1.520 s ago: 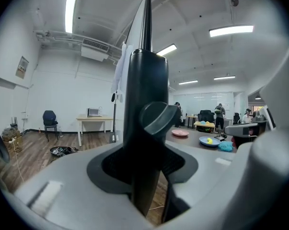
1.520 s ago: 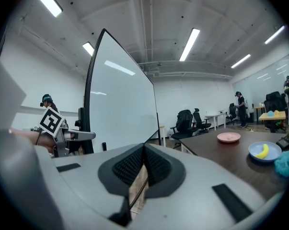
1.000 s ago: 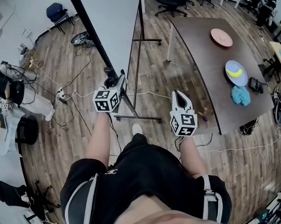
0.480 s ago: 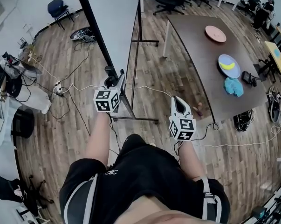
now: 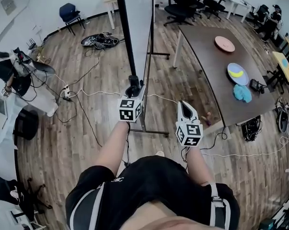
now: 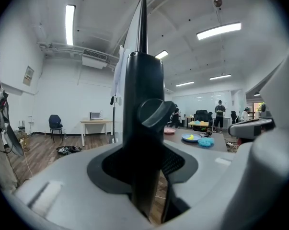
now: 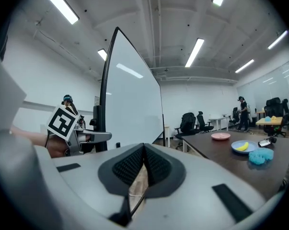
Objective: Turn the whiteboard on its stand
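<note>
Left gripper (image 6: 143, 145): jaws stand wide and clamp the black upright post (image 6: 143, 80) of the stand, just below its locking knob (image 6: 156, 116). Right gripper (image 7: 144, 152): jaws closed pad to pad, holding nothing, level with the left one and well clear of the frame.

Task status: the grip on the stand is established. The degree of turn reached cannot be read from this moment, so treat the rotation as outstanding.

Whiteboard (image 7: 132, 104): upright on its stand, directly ahead of the person. Its long horizontal axis runs away from the person, roughly parallel to the near edge of the table (image 5: 206, 61). One white face points toward that table. The held post is the near end; the foot bar (image 5: 154, 132) rests on the floor.
</note>
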`<action>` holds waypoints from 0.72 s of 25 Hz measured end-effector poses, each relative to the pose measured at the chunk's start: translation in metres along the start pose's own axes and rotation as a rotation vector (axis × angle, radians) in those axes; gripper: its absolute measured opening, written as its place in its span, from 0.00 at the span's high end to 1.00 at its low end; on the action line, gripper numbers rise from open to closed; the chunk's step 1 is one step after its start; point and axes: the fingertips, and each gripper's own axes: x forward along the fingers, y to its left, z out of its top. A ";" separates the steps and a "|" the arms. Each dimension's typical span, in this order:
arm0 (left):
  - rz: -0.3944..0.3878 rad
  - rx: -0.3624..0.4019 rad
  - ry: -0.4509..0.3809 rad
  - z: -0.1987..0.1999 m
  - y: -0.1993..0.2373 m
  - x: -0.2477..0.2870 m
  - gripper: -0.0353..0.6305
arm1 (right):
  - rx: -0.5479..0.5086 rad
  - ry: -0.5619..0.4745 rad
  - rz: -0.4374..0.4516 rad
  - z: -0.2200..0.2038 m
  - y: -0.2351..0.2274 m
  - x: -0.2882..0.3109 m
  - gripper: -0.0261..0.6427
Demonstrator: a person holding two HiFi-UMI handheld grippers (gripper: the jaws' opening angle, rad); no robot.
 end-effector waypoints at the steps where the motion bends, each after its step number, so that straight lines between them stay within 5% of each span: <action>1: -0.001 0.000 0.000 -0.002 -0.003 -0.006 0.68 | -0.002 0.008 0.005 -0.002 0.009 -0.005 0.95; 8: -0.008 0.003 -0.013 0.002 0.006 -0.031 0.68 | -0.006 0.036 0.014 -0.011 0.054 -0.027 0.95; 18: -0.022 0.005 0.013 -0.013 0.004 -0.077 0.69 | 0.045 0.025 -0.036 -0.016 0.052 -0.043 0.95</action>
